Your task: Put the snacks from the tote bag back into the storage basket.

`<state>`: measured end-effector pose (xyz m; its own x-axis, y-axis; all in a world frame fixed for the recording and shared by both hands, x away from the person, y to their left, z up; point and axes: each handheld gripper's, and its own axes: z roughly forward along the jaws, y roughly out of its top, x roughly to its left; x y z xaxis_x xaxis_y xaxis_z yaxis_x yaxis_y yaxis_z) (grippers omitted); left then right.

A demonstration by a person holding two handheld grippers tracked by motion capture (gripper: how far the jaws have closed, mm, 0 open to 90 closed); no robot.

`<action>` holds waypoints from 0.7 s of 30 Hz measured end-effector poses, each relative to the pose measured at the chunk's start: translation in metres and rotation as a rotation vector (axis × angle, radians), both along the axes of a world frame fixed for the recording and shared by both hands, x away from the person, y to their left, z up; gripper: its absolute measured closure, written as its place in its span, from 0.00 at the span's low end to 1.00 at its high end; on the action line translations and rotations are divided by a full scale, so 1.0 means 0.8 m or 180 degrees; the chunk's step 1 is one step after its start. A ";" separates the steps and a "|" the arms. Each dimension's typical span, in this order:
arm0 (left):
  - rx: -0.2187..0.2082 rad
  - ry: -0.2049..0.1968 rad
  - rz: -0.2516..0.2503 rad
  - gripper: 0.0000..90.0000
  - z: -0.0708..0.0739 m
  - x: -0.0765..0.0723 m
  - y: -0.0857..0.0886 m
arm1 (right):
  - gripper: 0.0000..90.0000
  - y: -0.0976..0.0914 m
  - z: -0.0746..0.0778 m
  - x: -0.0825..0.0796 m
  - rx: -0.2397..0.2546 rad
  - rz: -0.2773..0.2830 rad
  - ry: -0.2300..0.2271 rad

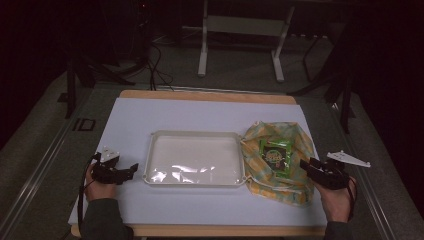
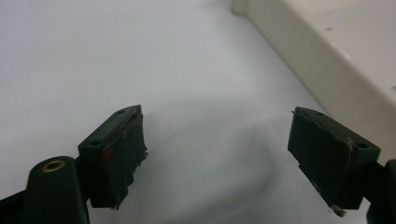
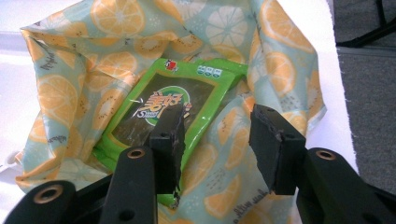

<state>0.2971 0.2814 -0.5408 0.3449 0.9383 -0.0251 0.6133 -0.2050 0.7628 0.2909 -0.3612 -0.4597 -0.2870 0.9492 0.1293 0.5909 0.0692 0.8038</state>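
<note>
The left gripper [image 1: 131, 170] rests low on the white table [image 1: 130, 120], and its jaws are spread wide with nothing between them. Just past its tips, on the side toward the other hand, sits a pale tray [image 1: 194, 177] with a raised rim. From the left gripper view you can see the tray's side wall [image 2: 317, 65] up close, rising beside one jaw, and a soft shadow on the table under the jaws. The right gripper [image 1: 306, 166] is on the far side of the tray, and its jaws are apart too, holding nothing. They hang right over a cloth bag [image 1: 295, 137] with orange slices printed on it (the bag lies open and rumpled). A green snack packet [image 1: 276, 156] lies inside the bag, just ahead of the right gripper. The right gripper view shows the packet [image 3: 187, 100] much better: it has a dark middle, white writing and a shiny green edge, and one jaw covers its near corner. The high view shows both hands [image 1: 97, 189] coming from the near edge of the table, well apart.
</note>
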 end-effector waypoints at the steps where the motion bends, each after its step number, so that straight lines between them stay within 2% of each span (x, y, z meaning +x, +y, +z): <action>1: 0.0000 0.0000 0.0000 0.22 0.000 0.000 0.000 | 0.61 0.000 0.000 0.000 0.0000 0.0000 0.0000; 6: -0.0123 -0.0031 -0.0100 0.22 0.001 -0.001 0.004 | 0.63 0.005 -0.003 0.004 0.0023 0.0005 0.0121; 9: -0.0128 -0.0039 -0.0113 0.23 0.001 -0.002 0.004 | 0.64 0.005 -0.002 0.005 0.0015 0.0009 0.0132; 10: -0.0135 -0.0049 -0.0118 0.23 0.001 -0.002 0.004 | 0.65 0.005 0.005 0.006 -0.0057 0.0030 0.0154; 17: -0.0096 -0.0078 -0.0122 0.23 0.001 -0.003 0.002 | 0.64 0.005 0.015 0.007 -0.0205 0.0051 0.0195; 18: -0.0105 -0.0075 -0.0122 0.23 0.001 -0.003 0.003 | 0.64 0.005 0.018 0.008 -0.0269 0.0070 0.0226; 21: -0.0134 -0.0077 -0.0122 0.22 0.001 -0.003 0.004 | 0.64 0.006 0.020 0.010 -0.0292 0.0092 0.0263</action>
<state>0.2944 0.2844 -0.5401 0.3816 0.9227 -0.0555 0.5869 -0.1955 0.7857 0.2990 -0.3565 -0.4441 -0.3064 0.9496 0.0667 0.6516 0.1581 0.7419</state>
